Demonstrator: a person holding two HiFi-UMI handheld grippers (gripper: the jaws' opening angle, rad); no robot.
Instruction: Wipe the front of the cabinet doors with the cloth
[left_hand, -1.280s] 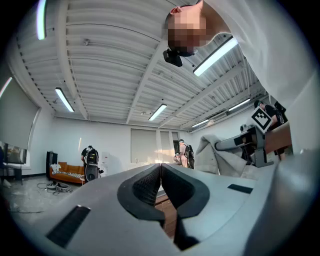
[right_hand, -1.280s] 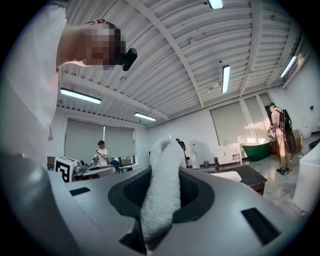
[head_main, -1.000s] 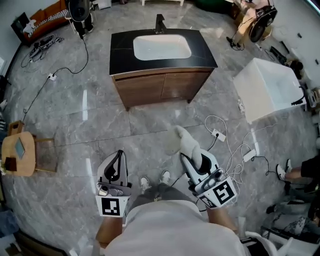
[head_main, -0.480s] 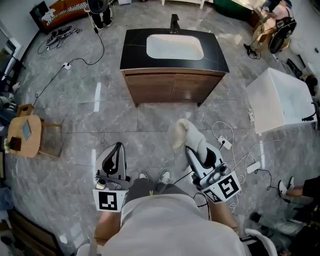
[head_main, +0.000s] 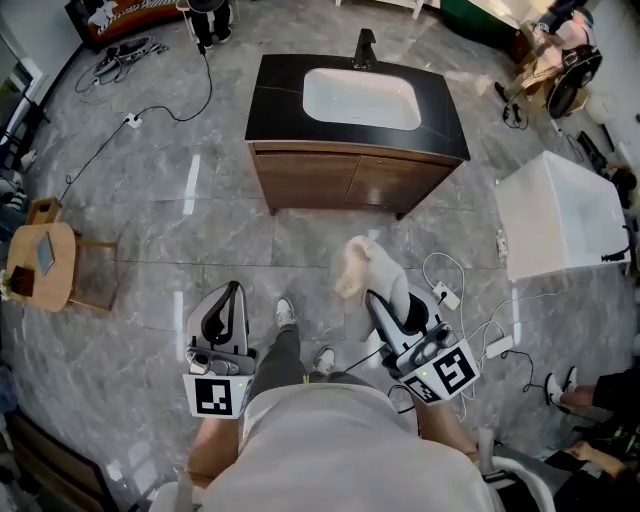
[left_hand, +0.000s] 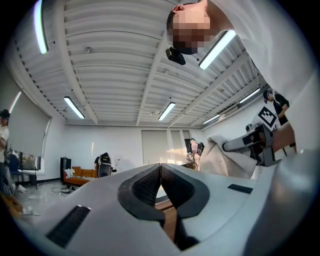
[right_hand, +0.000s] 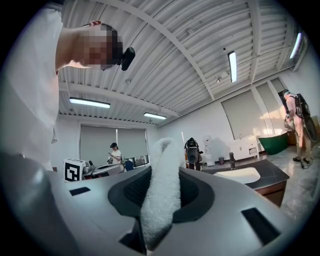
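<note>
A wooden vanity cabinet (head_main: 345, 181) with a black top and white sink stands ahead on the grey floor, its two doors closed. My right gripper (head_main: 372, 296) is shut on a white fluffy cloth (head_main: 358, 268), well short of the cabinet front. In the right gripper view the cloth (right_hand: 162, 192) stands up between the jaws and the cabinet (right_hand: 272, 190) shows low at the right. My left gripper (head_main: 231, 293) hangs at the left, jaws together, holding nothing; in its own view the pads (left_hand: 150, 185) meet.
White cables and a power strip (head_main: 447, 294) lie on the floor right of me. A white box (head_main: 560, 217) stands at the right, a small round wooden table (head_main: 38, 265) at the left. My feet (head_main: 285, 312) are between the grippers.
I have walked closer to the cabinet, which now sits lower and larger in the head view. One foot has stepped forward. Both grippers keep their hold and pose.
</note>
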